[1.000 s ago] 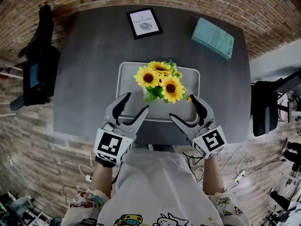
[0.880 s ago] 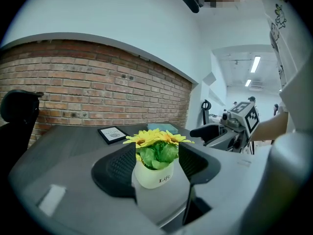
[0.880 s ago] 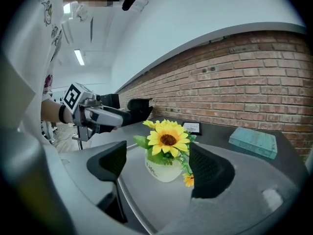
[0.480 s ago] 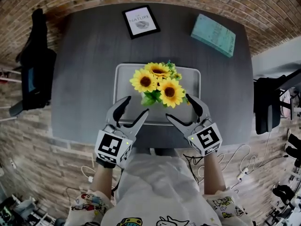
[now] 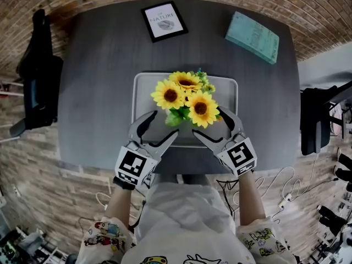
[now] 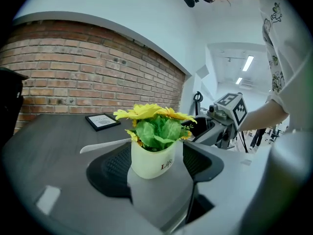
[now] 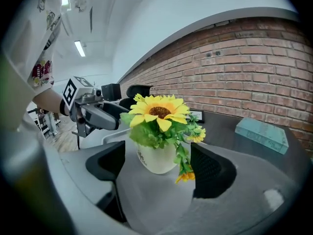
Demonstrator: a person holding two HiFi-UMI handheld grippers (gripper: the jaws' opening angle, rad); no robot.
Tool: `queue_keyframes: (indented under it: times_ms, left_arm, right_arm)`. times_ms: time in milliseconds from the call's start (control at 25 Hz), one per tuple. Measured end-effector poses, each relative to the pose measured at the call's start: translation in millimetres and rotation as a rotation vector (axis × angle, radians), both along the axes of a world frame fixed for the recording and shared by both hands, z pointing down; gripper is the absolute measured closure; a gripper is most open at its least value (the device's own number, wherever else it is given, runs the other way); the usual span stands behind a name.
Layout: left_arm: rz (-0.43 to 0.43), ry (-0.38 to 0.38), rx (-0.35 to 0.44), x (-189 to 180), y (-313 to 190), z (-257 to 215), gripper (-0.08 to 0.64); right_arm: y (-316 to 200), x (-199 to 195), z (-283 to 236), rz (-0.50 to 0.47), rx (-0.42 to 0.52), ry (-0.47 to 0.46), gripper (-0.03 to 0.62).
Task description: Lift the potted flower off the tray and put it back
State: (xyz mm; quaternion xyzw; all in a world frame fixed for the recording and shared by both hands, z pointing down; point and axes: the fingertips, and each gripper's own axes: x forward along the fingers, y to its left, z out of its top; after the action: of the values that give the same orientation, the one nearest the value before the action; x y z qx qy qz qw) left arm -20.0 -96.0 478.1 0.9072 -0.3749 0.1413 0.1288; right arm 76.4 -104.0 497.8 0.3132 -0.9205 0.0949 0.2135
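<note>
Grey table (image 5: 93,76), brick wall (image 6: 88,67) behind it. Light tray (image 5: 141,92) sits mid-table and the potted flower (image 5: 187,95) stands over it, toward the near half. Framed print (image 5: 164,21) and teal book (image 5: 256,36) lie at the far edge, well apart from the tray (not in play).

Left gripper (image 5: 162,124): released, nothing grasped. Its jaws stand wide and have just been opening further. The cream pot (image 6: 152,161) lines up between the pads (image 6: 110,173), with clear gaps on both sides.

Right gripper (image 5: 210,125): also released, jaws apart. The pot and a drooping bit of leaves (image 7: 188,153) sit between them, and no pad is touching.

Both come at the pot from the near edge of the tray, one on each flank.

Step, as I read it: pre-grasp for the lift. The pot is not yet picked up. Its base is hidden behind the gripper bodies in both gripper views, so "seated on the tray" is likely but not confirmed.

Next move needs:
- ease both in until the pads bracket the pot wall, below the leaves
- keep that drooping bit out of the right-hand pinch
- close evenly from both sides and keep the pot upright
- lift straight up to clear the tray rim, then set it down on the same spot
</note>
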Motion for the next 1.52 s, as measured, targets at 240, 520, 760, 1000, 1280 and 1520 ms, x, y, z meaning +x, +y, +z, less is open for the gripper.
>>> queue_keyframes:
  times_ms: [240,520,760,1000,1280,1520]
  left_arm:
    - [0.047,-0.017,-0.009,1,-5,23,0.192]
    - [0.079,-0.017,-0.043,5,-11,41,0.177]
    - [0.108,0.001,-0.066,8,-14,50,0.158]
    - [0.131,0.013,-0.074,11,-19,57,0.156]
    - [0.158,0.024,-0.069,16,-24,60,0.167]
    - [0.171,0.03,-0.065,21,-32,60,0.172]
  right_arm:
    - [-6,-6,15,-0.008,-0.007,-0.006,0.175]
    - [-18,-10,26,0.014,-0.027,-0.03,0.173]
    - [-24,-14,32,0.015,-0.035,-0.054,0.173]
    - [-27,-16,37,0.002,-0.035,-0.052,0.172]
    - [-28,-18,41,-0.021,-0.043,-0.048,0.173]
    - [-30,-19,47,-0.039,-0.055,-0.039,0.173]
